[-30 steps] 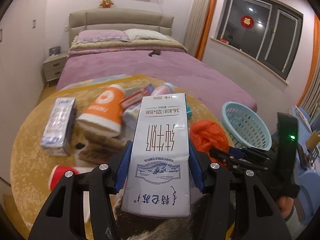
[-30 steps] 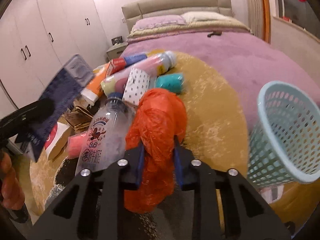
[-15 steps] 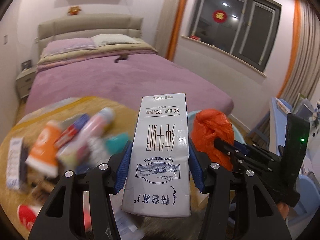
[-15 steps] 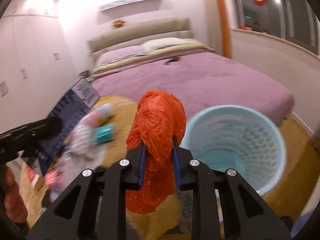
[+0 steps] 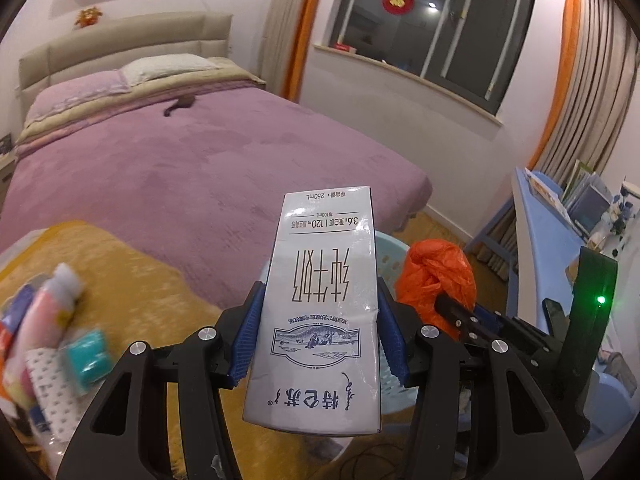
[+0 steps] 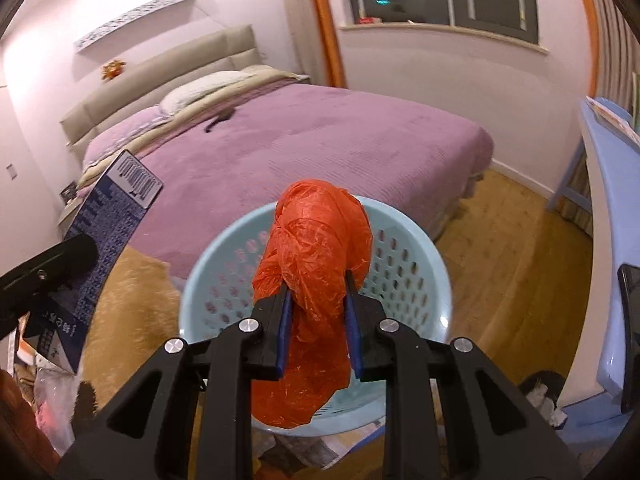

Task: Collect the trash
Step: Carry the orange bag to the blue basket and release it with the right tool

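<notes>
Right gripper (image 6: 317, 334): blue finger pads clamped on a crumpled orange plastic bag (image 6: 316, 264), jaws narrow. Pale blue perforated basket (image 6: 404, 276) sits directly beyond and below the fingers, so the bag is judged to be over the opening already. Release is best done only once the bag's hanging tail is inside the rim, since light film can snag on the pads.

Left gripper (image 5: 318, 338): fingers held fairly wide on a milk carton (image 5: 320, 320), gripped by its side faces, print upside down. Basket rim (image 5: 390, 250) is only partly seen behind the carton, just right of the fingers; the carton should be carried further right before being let go, clear of the right gripper.

Readable on carton: "250mL", "3.6", "120", large Chinese characters; barcode on the back face. Remaining litter (image 5: 52, 344) lies blurred on the yellow mat (image 5: 132, 268) left of the fingers.
</notes>
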Motion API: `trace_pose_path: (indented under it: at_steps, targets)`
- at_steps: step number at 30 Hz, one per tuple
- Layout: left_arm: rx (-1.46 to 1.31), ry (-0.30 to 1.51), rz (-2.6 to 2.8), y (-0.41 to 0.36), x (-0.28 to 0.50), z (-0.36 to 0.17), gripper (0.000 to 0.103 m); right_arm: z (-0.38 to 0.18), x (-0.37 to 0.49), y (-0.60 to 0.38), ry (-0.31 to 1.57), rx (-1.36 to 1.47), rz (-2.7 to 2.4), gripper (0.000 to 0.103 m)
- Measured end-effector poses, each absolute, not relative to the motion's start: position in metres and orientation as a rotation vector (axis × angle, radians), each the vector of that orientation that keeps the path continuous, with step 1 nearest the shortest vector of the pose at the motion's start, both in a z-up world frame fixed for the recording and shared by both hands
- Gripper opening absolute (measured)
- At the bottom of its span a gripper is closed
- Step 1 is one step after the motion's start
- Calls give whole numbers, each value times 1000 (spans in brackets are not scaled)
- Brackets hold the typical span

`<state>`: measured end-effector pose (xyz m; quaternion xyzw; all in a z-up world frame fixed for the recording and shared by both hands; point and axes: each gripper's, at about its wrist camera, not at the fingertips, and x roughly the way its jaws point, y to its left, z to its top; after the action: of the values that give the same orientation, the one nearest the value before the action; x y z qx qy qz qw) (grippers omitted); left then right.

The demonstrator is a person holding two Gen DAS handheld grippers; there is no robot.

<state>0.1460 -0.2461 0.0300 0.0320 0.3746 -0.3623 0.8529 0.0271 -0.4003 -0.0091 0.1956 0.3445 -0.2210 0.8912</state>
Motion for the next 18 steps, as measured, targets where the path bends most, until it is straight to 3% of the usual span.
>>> trace_pose_path:
  at_steps: [6,8,9,11,18]
  targets:
    - [62,822,-792,-268,154,15,55,-20,31,-414,742,455,-481,24]
    - [71,817,-775,-269,155,13,78,-23,32,-418,752,474,-478,38]
    - [65,808,-769,-266,155,12,81,-23,32,-420,748,479,-485,42]
    - [40,812,-783,-259,154,12,82,-22,30,-422,738,484,-490,51]
    - [-27,775,-809,-223,137,29,82,-6,20,-406,704,464,-438,51]
